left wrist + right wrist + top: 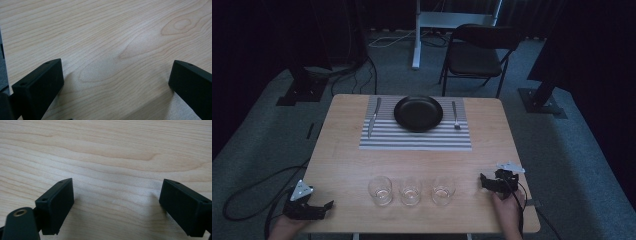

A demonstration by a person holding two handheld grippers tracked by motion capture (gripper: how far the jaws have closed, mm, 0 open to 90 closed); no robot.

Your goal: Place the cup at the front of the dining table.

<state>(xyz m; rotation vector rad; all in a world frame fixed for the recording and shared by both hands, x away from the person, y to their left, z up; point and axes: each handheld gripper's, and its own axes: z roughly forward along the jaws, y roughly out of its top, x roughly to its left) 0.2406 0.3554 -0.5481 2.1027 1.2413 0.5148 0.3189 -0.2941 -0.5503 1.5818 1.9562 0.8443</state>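
A wooden table [342, 160] in a dim studio, place setting laid at its far side.

From left: my left gripper [319, 209] rests wide open, three empty glasses [410, 191] stand untouched between, my right gripper [486, 181] gapes beside them; nothing grasped yet.

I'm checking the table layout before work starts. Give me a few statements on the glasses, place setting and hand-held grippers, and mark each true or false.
1. Three glasses stand in a row on the near side of the table. True.
2. The plate is white. False: it is black.
3. The knife lies left of the plate, the fork right. True.
4. The right hand-held gripper grips a glass. False: it is open, apart from them.
5. The left hand-held gripper is open over bare wood. True.
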